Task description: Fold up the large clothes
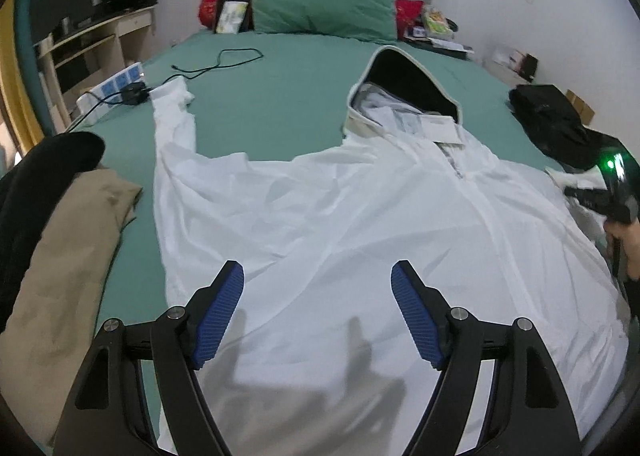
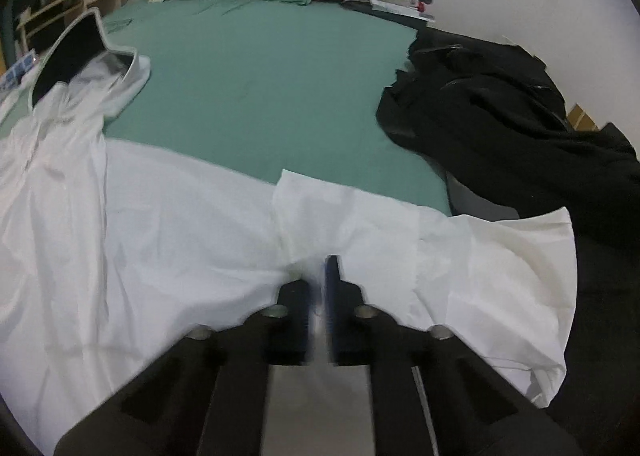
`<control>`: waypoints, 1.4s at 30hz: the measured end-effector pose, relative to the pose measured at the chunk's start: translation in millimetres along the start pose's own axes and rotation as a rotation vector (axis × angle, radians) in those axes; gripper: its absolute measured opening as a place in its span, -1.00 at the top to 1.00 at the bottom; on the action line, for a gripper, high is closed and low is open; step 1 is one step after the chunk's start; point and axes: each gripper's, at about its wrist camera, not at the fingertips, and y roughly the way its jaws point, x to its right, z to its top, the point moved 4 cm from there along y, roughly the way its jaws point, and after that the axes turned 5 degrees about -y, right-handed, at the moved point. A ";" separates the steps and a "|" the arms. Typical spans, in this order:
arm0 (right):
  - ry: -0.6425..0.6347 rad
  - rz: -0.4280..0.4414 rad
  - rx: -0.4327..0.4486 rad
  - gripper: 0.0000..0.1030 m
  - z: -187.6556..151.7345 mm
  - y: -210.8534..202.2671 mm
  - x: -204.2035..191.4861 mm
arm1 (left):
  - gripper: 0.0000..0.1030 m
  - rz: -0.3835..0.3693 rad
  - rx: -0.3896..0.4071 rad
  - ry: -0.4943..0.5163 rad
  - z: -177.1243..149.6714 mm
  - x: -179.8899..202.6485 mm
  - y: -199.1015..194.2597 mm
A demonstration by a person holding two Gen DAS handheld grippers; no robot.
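Left wrist view: left gripper (image 1: 316, 288) spread wide, pads clear above the white hooded jacket (image 1: 360, 236) lying flat on the green bed sheet (image 1: 280, 88), hood at 12 o'clock. Right wrist view: right gripper (image 2: 319, 292) clenched on the jacket's sleeve (image 2: 400, 240); black garment (image 2: 500, 116) at 2 o'clock.

Dim, cool indoor light; fisheye bending and dark corners; right view motion-blurred; finger shadows on white garment (image 1: 360, 224).
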 end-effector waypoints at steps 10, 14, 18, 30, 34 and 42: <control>-0.008 0.055 0.193 0.94 50.3 -98.0 -69.4 | -0.54 -0.023 0.047 0.086 19.6 -13.1 -24.4; -0.035 0.119 0.248 0.94 69.9 -124.8 -122.4 | -0.54 -0.002 0.111 0.079 31.7 -37.7 -37.8; -0.069 0.201 0.254 0.94 86.2 -137.7 -194.7 | -0.54 0.009 0.144 0.017 27.8 -70.1 -40.8; -0.169 0.354 0.189 0.94 115.9 -107.3 -350.4 | -0.54 -0.034 0.092 -0.165 25.9 -139.8 -31.0; -0.146 0.387 0.138 0.94 109.4 -92.0 -375.7 | -0.54 -0.056 0.078 -0.180 27.1 -141.8 -27.2; -0.109 0.494 -0.014 0.65 83.7 -62.1 -390.7 | -0.54 -0.088 0.013 -0.230 25.8 -145.2 -1.7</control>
